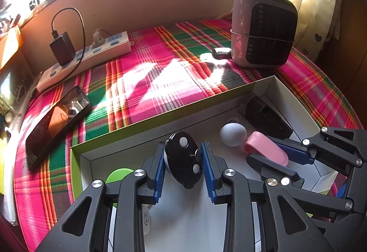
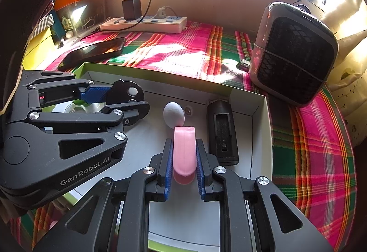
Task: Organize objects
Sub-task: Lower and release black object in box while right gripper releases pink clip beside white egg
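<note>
Both hand-held grippers hold items over the open white box: the left hand-held gripper (image 1: 183, 161) is clamped on a black oval device (image 1: 181, 155), the right hand-held gripper (image 2: 184, 169) on a pink plastic piece (image 2: 184, 151).

The box (image 2: 261, 137), white inside with a green outer wall, sits on a pink-and-green plaid cloth (image 1: 146, 77). Inside it a grey egg-shaped ball (image 2: 173, 114) lies just past the tip of the pink piece, and a black rectangular holder (image 2: 222, 132) lies near the right wall. A green round lid (image 1: 118, 175) shows beside the left gripper's fingers. On the cloth beyond the box lie a black smartphone (image 1: 57, 123), a white power strip (image 1: 87, 59) with a black charger (image 1: 62, 48) plugged in, and a pink-grey desktop fan (image 1: 263, 29).
</note>
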{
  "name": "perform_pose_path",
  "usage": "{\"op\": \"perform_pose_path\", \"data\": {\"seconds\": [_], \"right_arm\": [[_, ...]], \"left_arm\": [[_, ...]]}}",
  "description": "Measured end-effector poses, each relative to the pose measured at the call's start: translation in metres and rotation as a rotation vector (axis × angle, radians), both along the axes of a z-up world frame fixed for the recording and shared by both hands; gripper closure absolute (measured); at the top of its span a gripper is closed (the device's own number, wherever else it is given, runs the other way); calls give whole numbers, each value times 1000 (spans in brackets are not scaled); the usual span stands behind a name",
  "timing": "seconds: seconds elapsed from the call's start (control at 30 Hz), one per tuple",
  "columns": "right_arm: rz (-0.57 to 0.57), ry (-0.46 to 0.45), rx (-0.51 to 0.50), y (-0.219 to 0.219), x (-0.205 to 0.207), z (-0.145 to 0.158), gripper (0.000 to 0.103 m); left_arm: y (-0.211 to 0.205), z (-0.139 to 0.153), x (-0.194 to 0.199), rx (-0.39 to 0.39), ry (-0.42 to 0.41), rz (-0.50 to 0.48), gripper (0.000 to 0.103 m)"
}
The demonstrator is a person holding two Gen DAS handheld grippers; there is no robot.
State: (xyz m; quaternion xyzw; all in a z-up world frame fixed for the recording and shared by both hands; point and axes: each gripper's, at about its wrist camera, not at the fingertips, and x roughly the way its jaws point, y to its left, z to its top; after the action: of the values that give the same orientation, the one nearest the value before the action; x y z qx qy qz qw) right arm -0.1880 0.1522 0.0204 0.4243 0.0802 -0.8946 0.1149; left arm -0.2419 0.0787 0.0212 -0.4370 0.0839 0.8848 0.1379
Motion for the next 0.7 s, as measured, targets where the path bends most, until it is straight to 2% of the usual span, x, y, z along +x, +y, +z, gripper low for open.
{"op": "perform_pose_path", "data": {"seconds": [0.47,0.7], "right_arm": [[-4,2,-4,0,1,0,82],[-4,3,-5,1,1,0,73]], "left_arm": [[-1,0,0,1,0,-3,75],[-1,0,0,4,-1,-1,74]]}}
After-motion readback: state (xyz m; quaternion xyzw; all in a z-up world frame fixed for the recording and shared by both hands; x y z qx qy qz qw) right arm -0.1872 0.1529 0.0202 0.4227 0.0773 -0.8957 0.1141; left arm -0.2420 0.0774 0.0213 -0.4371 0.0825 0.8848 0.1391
